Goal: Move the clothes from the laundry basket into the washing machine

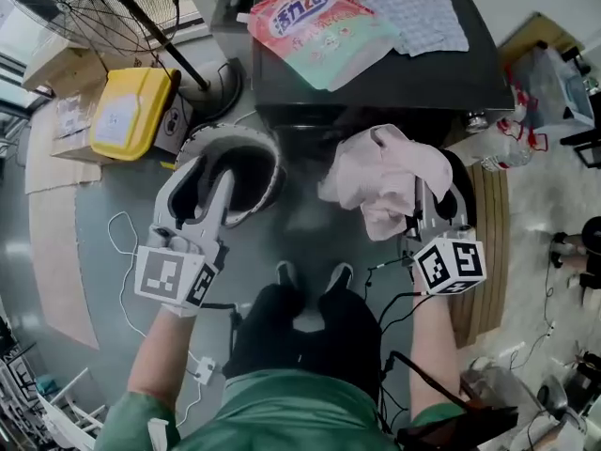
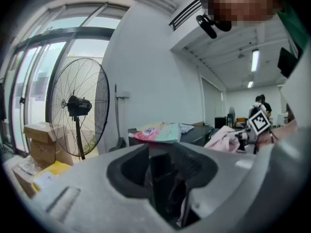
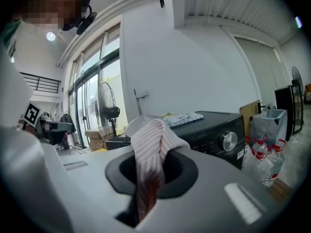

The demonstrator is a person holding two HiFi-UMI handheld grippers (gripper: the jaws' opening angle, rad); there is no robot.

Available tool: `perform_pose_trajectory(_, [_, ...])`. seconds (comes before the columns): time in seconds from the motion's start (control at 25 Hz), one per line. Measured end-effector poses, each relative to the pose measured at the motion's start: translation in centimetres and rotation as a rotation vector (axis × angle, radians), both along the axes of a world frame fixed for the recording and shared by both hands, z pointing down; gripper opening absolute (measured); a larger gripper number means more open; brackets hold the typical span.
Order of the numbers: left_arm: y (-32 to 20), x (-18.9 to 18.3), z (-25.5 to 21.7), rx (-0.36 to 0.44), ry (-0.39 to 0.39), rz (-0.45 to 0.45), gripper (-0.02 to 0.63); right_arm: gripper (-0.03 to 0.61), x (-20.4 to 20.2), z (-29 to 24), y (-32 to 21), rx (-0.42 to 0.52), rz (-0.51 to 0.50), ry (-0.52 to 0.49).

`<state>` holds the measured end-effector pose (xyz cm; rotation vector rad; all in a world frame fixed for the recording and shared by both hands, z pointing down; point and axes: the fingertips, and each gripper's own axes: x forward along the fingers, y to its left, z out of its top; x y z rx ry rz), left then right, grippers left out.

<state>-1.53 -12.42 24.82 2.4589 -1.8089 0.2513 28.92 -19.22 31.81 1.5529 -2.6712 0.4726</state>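
Observation:
The black washing machine [image 1: 376, 73] stands ahead of me, and its round white-rimmed door [image 1: 258, 148] hangs open to the left of its front. My right gripper [image 1: 434, 203] is shut on a pink striped garment [image 1: 380, 172], which hangs bunched in front of the machine's opening. In the right gripper view the garment [image 3: 150, 144] rises out from between the jaws. My left gripper [image 1: 203, 182] is open over the door, with nothing pressed between its pads. I do not see the laundry basket plainly in any view.
A detergent bag [image 1: 319, 22] and a folded cloth [image 1: 418, 17] lie on the machine's top. A standing fan [image 1: 103, 7] and a yellow box [image 1: 127, 111] are at the left. Water bottles [image 3: 265, 159] stand at the right. Cables trail on the floor by my shoes [image 1: 315, 275].

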Motion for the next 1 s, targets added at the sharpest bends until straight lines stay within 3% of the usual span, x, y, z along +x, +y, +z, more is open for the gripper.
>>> perform_pose_trajectory(0.28, [-3.3, 0.6, 13.8, -0.024, -0.013, -0.033, 0.156, 0.021, -0.6, 13.2, -3.7, 0.061, -0.063, 0.031])
perform_pose_trajectory(0.52, [-6.3, -0.4, 23.3, -0.001, -0.015, -0.054, 0.156, 0.023, -1.7, 23.7, -7.8, 0.090, -0.054, 0.000])
perform_pose_trajectory(0.8, [-6.9, -3.8, 28.6, 0.113, -0.036, -0.106, 0.163, 0.023, -2.6, 30.9, -12.7, 0.175, -0.011, 0.018])
perform_pose_trajectory(1.0, [-4.9, -5.1, 31.0, 0.146, -0.069, -0.127, 0.163, 0.023, -3.4, 36.2, -15.7, 0.211, 0.032, 0.128])
